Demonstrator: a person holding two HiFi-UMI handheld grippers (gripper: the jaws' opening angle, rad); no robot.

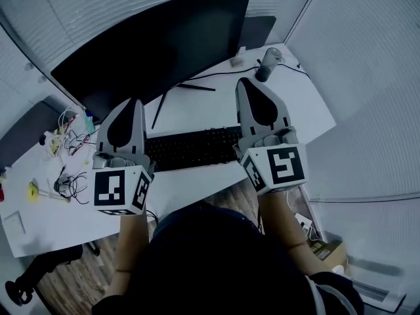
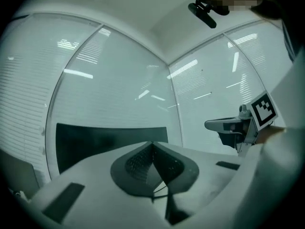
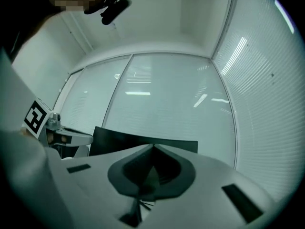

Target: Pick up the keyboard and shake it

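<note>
keyboard (image 1: 193, 146) flat on the table (image 1: 197, 189), along the near edge, long side parallel to it. both ends run under the grippers in the head view, so contact there can't be judged.

left gripper (image 1: 136, 102): over the keyboard's left end, jaws shut tip to tip, nothing between them. nose tilted up toward the far edge.

right gripper (image 1: 244, 82): over the right end, jaws also pressed together and empty, same upward tilt.

monitor (image 1: 157, 44) stands behind the keyboard toward the far edge, screen dark. both gripper views look over its top edge at blinds.

grey cylindrical thing (image 1: 269, 64) near the far right corner. tangle of cables (image 1: 69, 182) and a small yellow item (image 1: 31, 190) near the left edge.
</note>
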